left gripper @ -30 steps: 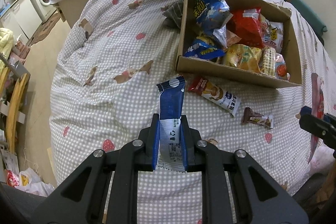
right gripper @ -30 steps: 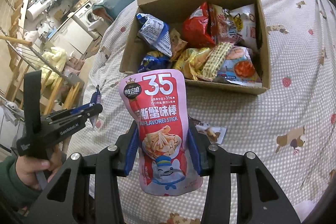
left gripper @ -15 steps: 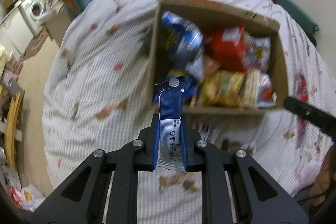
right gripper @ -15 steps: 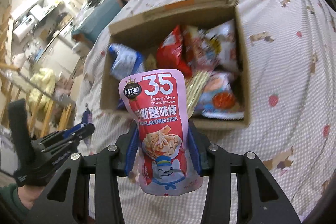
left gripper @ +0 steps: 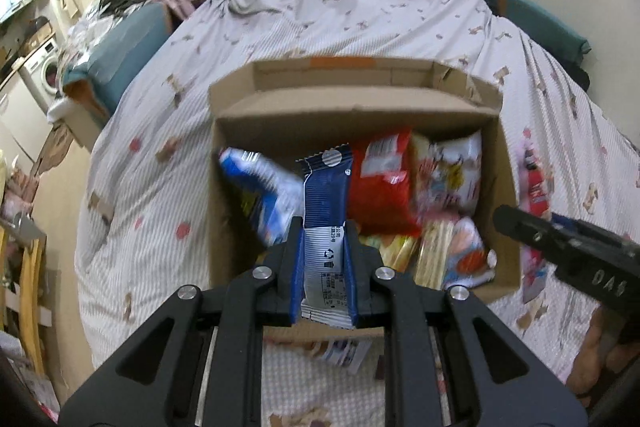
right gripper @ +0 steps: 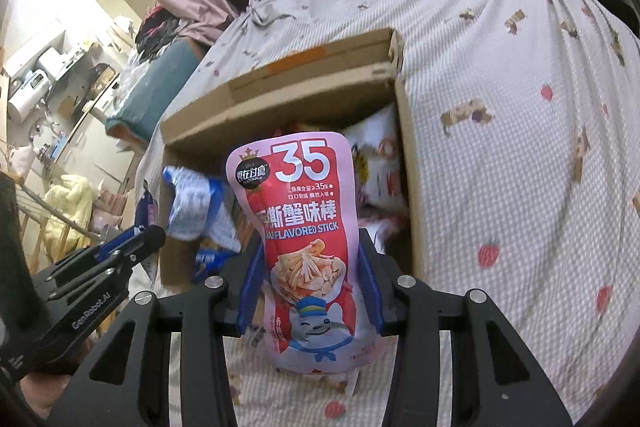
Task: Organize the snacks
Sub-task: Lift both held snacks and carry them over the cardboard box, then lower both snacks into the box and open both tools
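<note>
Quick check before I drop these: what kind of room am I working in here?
Most likely a bedroom in a small flat. The open cardboard box of snacks sits on a bed under a white checked, animal-print bedspread; a white washing machine and cluttered kitchen shelves show beyond it.

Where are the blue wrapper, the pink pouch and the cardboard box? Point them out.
blue wrapper (left gripper: 325, 193), left wrist view, dark blue upper half.
pink pouch (right gripper: 306, 227), right wrist view, printed red front.
cardboard box (left gripper: 352, 103), left wrist view, far wall.
</note>
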Demonstrator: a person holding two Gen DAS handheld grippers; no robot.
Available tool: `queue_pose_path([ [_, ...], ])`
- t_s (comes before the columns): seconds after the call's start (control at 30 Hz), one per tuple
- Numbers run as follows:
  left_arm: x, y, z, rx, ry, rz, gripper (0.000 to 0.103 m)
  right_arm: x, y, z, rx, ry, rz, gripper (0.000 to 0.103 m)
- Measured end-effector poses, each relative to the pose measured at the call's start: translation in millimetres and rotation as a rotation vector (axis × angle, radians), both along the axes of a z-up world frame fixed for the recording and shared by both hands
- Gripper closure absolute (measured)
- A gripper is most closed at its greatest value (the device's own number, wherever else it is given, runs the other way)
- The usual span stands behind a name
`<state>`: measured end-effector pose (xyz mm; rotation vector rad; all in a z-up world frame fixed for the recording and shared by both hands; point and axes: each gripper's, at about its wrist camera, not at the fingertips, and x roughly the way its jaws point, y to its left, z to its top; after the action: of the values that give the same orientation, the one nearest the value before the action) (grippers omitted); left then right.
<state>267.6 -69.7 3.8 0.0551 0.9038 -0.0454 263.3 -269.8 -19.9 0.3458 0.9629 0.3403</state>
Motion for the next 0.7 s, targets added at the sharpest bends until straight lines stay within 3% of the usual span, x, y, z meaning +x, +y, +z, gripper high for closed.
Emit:
queue_pose_path([
  [0.13,14.2,-14.5,-3.0,0.030,-0.012,-0.016,0.089,10.1,-2.3,0.6,-0.014,-0.017,-0.035,0.058],
  [0.7,47.6,-34.1,-23.7,0.058,-0.011,-0.005,0.087,32.8,-11.9,-24.2,-0.012,0.073,-0.071,0.058],
])
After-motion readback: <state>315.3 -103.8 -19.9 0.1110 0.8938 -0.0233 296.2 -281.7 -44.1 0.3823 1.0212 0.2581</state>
